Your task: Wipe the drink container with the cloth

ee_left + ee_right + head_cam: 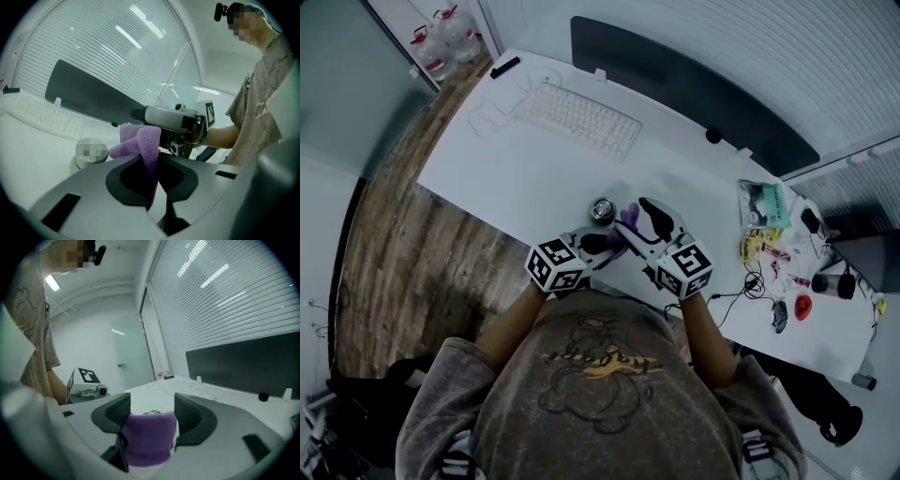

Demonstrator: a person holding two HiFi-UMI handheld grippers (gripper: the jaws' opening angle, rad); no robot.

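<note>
My white bench (516, 178) carries a white keyboard (581, 117) at twelve o'clock, the drink container (602, 209) nearer me, and packets (764, 246) and cables (741, 292) at two.

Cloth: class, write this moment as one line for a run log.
left gripper: shut on cloth | right gripper: shut on cloth | can: upright on table, beside cloth | wiping: contact unclear
</note>
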